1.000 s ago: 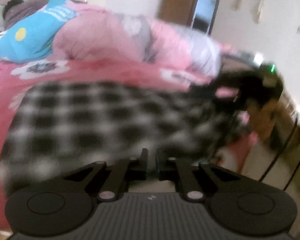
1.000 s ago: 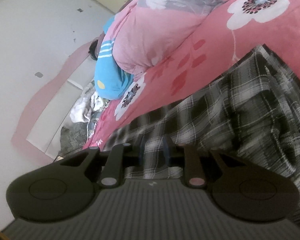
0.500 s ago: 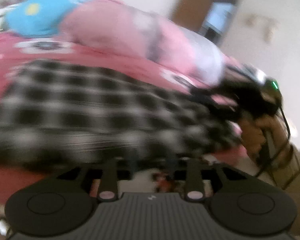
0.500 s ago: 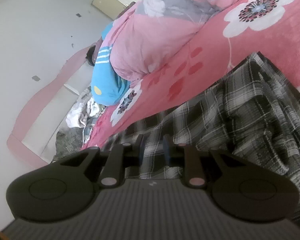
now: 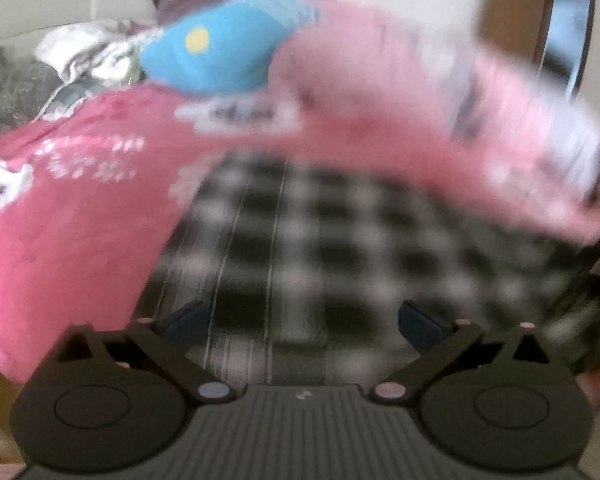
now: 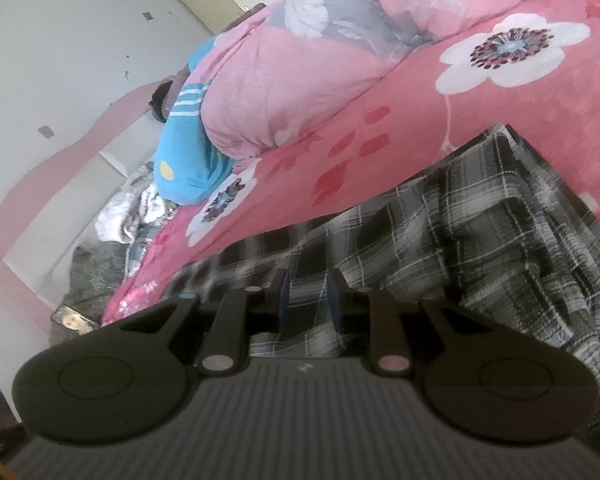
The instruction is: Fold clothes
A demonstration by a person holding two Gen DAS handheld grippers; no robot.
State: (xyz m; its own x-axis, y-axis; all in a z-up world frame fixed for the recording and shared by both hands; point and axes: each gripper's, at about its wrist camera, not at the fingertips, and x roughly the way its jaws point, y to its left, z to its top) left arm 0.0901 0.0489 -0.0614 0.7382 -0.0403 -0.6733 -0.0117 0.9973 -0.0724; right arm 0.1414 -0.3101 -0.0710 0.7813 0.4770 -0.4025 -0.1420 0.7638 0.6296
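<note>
A black-and-white plaid garment [image 5: 340, 240] lies spread on the pink flowered bed sheet [image 5: 72, 232]. The left wrist view is blurred by motion. My left gripper [image 5: 304, 318] hangs over the near edge of the garment with its jaws opening wide. The cloth lies under the gap, and neither blue pad presses on it. In the right wrist view the plaid garment [image 6: 480, 240] is rumpled. My right gripper [image 6: 307, 298] stands narrow at the garment's edge, and a fold of plaid cloth is pinched between its pads.
A rolled pink and grey quilt [image 6: 300, 92] lies along the far side of the bed, with a blue cushion [image 6: 184, 160] at its end. Crumpled white and grey cloths [image 6: 128, 220] lie beyond the cushion. A brown door [image 5: 512, 12] stands at the back right.
The left gripper's jaws went from shut to wide open, and its view swung left and tilted down over the plaid cloth. The right gripper stayed nearly still, with the cloth still between its pads.
</note>
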